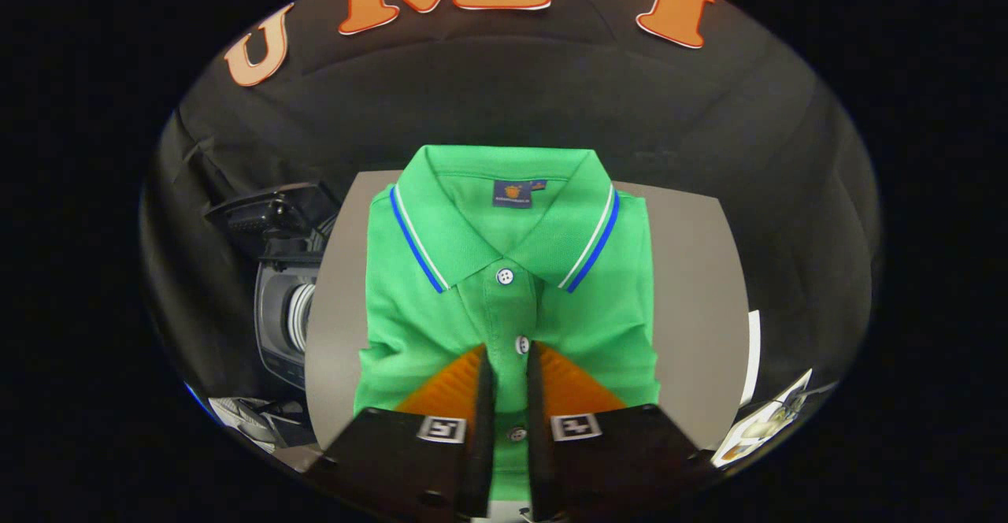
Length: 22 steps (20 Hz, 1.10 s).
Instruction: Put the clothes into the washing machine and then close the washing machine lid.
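While gripper (pixel 509 365) fingers pinch green shirt (pixel 504 271) placket, bare table (pixel 693 287) flanks both edges

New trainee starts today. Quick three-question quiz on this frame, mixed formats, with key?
1. True or false: the green polo shirt lies folded on the grey table.
2. What sits between the gripper fingers? A) the collar B) the button strip C) a sleeve
3. Which shirt side is the washing machine on?

Key:
1. True.
2. B; the fingers stand close together, though a firm pinch cannot be confirmed.
3. Left of the shirt, beside the table.
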{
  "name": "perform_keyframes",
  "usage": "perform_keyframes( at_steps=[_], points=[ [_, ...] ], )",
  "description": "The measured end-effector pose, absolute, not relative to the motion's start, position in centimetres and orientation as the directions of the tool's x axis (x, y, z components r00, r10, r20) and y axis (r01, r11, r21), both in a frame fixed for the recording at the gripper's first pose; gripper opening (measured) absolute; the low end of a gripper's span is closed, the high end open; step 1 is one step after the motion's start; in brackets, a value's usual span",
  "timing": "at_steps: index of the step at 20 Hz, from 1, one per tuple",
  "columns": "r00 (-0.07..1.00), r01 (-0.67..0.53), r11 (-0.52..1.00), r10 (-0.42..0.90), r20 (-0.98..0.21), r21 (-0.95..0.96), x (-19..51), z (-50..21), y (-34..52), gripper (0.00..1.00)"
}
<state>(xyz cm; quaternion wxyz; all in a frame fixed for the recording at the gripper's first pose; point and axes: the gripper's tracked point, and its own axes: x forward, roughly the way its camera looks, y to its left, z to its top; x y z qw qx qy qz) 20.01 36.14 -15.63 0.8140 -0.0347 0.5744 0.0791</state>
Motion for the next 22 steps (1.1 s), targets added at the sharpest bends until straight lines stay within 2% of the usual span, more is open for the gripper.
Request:
perform_keyframes(
  at_steps=[3, 6, 9, 11, 16, 22],
  points=[
    [0.372, -0.157, 0.985, 0.125, -0.92, 0.07, 19.7, -15.3, 36.2, 0.09],
    [0.569, -0.15, 0.983, 0.176, -0.803, 0.109, 20.0, -15.2, 36.1, 0.08],
    [0.803, -0.096, 0.97, 0.209, -0.558, 0.224, 20.4, -14.7, 37.1, 0.08],
    [0.886, -0.101, 0.959, 0.207, -0.416, 0.263, 20.4, -13.6, 36.6, 0.08],
    [0.974, -0.158, 0.912, 0.206, -0.09, 0.38, 20.5, -10.4, 36.9, 0.08],
    [0.975, -0.212, 0.914, 0.221, 0.014, 0.346, 20.1, -8.7, 36.8, 0.08]
  ],
)
